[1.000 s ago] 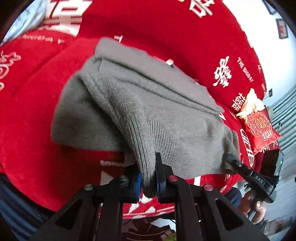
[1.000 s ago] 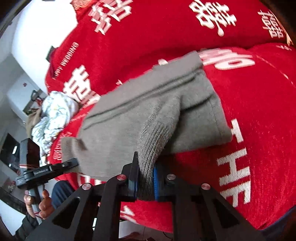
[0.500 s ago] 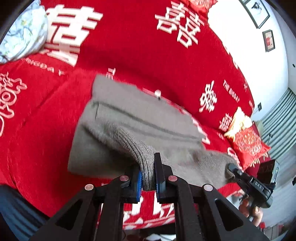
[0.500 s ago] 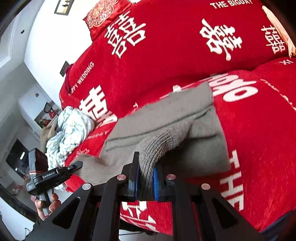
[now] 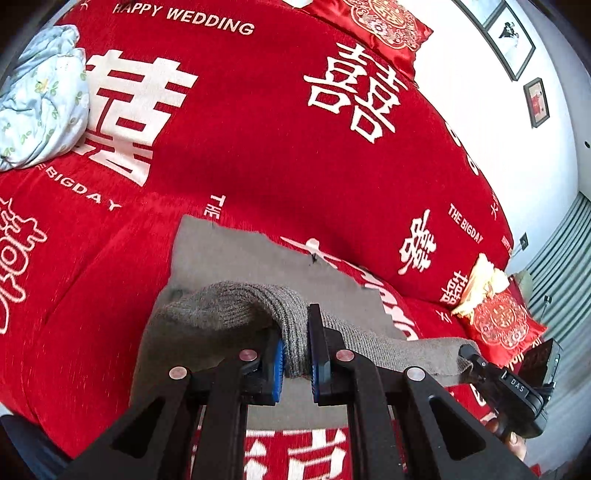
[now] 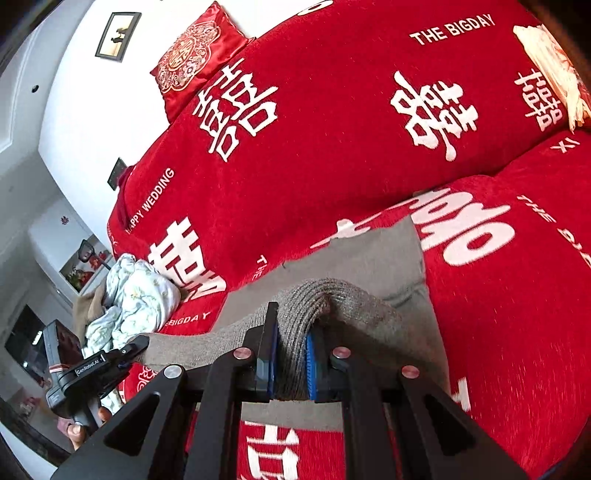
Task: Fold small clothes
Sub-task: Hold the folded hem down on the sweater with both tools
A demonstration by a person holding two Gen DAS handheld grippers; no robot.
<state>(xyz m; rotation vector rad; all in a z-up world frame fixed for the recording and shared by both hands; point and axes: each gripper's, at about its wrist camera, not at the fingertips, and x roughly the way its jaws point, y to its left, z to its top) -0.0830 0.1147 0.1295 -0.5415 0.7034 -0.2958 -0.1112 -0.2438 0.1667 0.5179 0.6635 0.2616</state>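
Two grippers, one grey garment, lifted off a red cover.

The left gripper (image 5: 295,350) and right gripper (image 6: 290,354) each pinch a ribbed fold of the garment (image 5: 229,314); its far part lies on the cover (image 5: 258,166). Beyond: one pale cloth heap (image 5: 40,103), two red cushions (image 5: 384,26), two wall frames (image 5: 511,37). The garment's type is unclear, its lower edge hidden behind the grippers.

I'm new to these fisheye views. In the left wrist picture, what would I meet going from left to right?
Pale blue floral bundle → left gripper clamped on the grey knitted garment → right gripper holding its other end → small red embroidered cushion.
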